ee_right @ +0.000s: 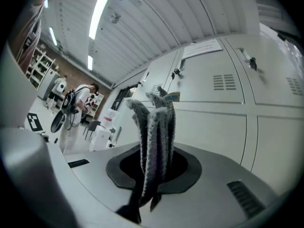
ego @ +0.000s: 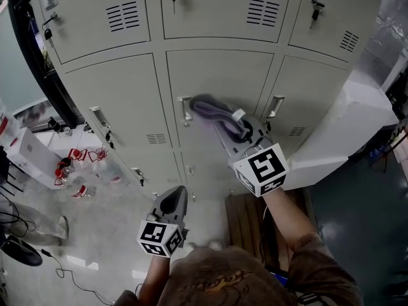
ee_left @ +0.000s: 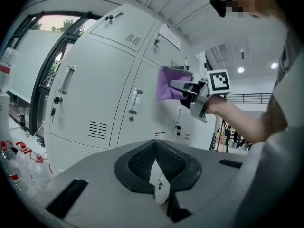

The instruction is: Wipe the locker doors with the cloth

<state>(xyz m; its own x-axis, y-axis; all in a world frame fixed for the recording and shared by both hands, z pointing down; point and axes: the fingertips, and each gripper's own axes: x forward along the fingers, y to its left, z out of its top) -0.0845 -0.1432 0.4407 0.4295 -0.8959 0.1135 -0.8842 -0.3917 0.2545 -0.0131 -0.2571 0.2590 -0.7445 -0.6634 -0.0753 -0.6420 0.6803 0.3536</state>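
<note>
The left gripper [ego: 176, 194] hangs low, near the body. Its jaws are closed together with nothing between them. The right gripper [ego: 241, 131] is raised and its jaws are clamped on the purple cloth [ego: 213, 111]. The bunched cloth lies against the middle locker door [ego: 220, 75], just beside the door's handle [ego: 185, 109]. The locker doors are pale grey metal with slotted vents [ego: 263, 11]. Below the lockers, the glossy light floor [ego: 95, 234] carries red-capped bottles [ego: 78, 167] on the left.

Cloth [ego: 215, 115] seemingly against middle locker door [ego: 220, 75].
</note>
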